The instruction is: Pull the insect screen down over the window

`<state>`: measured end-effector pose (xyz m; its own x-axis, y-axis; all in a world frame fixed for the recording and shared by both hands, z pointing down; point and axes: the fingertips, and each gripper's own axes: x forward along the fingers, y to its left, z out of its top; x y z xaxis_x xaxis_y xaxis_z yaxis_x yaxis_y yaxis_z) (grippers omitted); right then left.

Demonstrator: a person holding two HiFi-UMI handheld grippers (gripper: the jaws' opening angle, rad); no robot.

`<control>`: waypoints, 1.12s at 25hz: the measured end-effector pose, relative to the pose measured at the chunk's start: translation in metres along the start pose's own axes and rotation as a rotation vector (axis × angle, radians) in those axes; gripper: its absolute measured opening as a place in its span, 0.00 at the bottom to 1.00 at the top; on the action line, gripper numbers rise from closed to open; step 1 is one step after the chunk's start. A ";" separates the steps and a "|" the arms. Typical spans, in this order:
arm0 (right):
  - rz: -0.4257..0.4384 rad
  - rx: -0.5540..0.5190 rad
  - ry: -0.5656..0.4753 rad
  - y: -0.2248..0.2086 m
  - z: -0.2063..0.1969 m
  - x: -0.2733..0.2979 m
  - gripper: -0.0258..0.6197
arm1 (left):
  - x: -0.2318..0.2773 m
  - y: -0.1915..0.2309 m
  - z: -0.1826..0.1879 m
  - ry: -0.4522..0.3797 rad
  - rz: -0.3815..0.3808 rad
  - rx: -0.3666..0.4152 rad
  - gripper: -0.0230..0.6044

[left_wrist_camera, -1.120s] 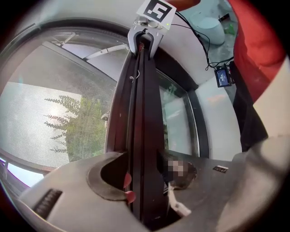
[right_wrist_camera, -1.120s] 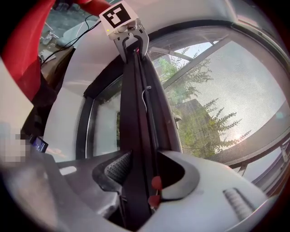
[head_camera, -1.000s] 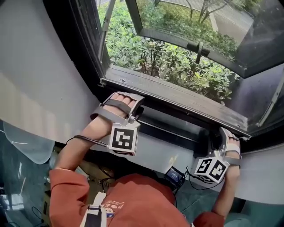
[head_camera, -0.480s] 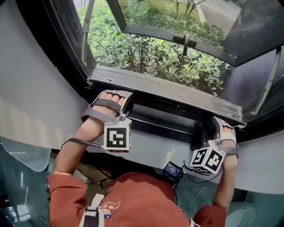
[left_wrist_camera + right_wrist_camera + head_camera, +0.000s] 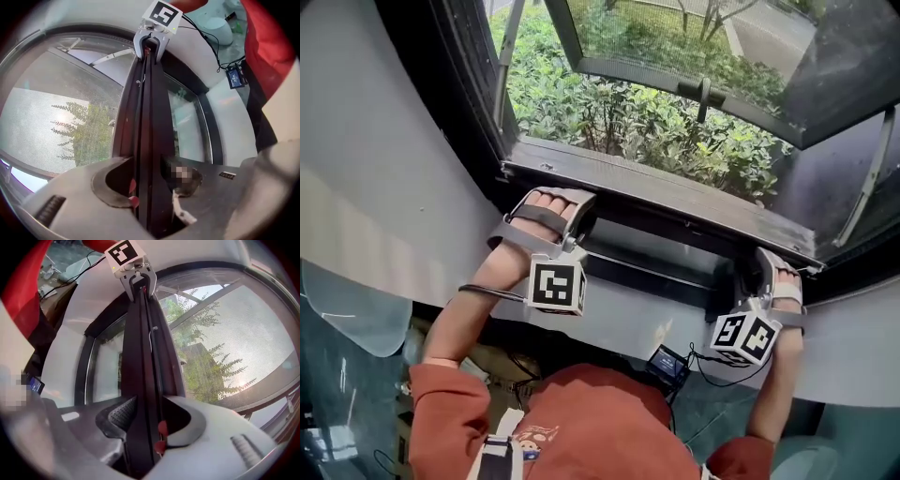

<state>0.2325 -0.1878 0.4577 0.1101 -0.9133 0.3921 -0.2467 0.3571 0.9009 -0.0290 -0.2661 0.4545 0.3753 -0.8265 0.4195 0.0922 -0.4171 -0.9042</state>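
Observation:
The insect screen's dark bottom bar [image 5: 666, 202] lies low across the window opening, just above the sill. My left gripper [image 5: 558, 220] is shut on its left end and my right gripper [image 5: 773, 281] on its right end. In the left gripper view the bar [image 5: 147, 117] runs from between the left gripper's [image 5: 147, 190] jaws up to the right gripper [image 5: 154, 28], with the mesh [image 5: 61, 131] on its left. From the right gripper [image 5: 147, 423] the bar [image 5: 143, 348] leads to the left gripper [image 5: 136, 270], and the mesh [image 5: 234, 348] is on its right.
Beyond the screen the window sash stands open outward, its handle [image 5: 705, 92] over green bushes [image 5: 619, 112]. A curved grey wall [image 5: 384, 206] frames the opening. A small device with a lit display [image 5: 668, 367] and cables hangs below, by the person's red sleeve.
Both grippers keep their hold on the bar. The head view has shifted slightly; the bar stays at about the same height by the sill.

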 end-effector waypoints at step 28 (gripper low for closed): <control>-0.111 0.535 -0.268 0.002 0.009 -0.045 0.33 | -0.030 -0.022 0.029 -0.264 0.154 -0.657 0.34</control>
<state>0.2183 -0.1473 0.4403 -0.0661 -0.9818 0.1779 -0.7047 0.1722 0.6883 -0.0152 -0.2211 0.4597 0.5574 -0.8098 0.1833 -0.5214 -0.5132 -0.6817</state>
